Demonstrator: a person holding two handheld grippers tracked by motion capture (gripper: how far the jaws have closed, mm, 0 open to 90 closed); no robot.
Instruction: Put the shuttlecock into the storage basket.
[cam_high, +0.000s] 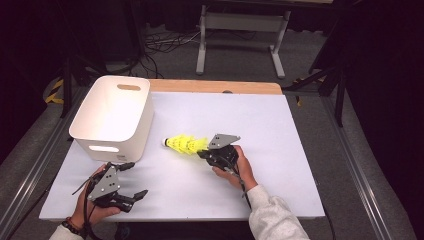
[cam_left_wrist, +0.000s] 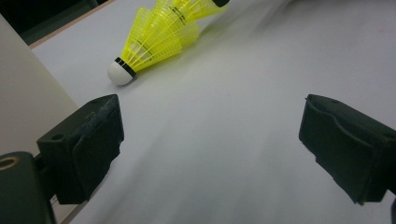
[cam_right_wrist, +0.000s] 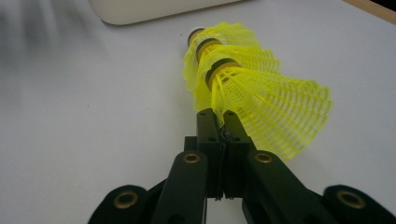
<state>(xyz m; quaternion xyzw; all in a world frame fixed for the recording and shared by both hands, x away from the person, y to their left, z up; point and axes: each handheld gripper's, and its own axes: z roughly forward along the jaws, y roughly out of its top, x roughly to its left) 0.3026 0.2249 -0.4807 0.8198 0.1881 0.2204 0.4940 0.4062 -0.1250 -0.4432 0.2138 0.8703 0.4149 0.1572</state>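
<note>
Your right gripper (cam_high: 204, 151) sits near the middle of the white table (cam_high: 280, 150), its jaws pressed together on the skirt edge of the rearmost shuttlecock in a nested stack of yellow shuttlecocks (cam_high: 184, 144). From the high view you can see the stack lying just right of the white bin (cam_high: 115, 117), its white cork tip pointing toward the bin, but not how the jaws meet it. The right gripper view settles that: your right gripper (cam_right_wrist: 223, 122) pinches the yellow mesh rim of the stack of yellow shuttlecocks (cam_right_wrist: 252, 88), and dark bands mark three or so shuttlecocks pushed into one another, with the bin's (cam_right_wrist: 154, 9) base beyond.

Your left gripper (cam_high: 134, 181) rests at the table's near left corner, jaws spread wide with nothing between them. The left gripper view shows the cork tip touching the table, the stack (cam_left_wrist: 159, 37) tilting upward behind it, and the bin wall (cam_left_wrist: 28, 98) close at its left.
</note>
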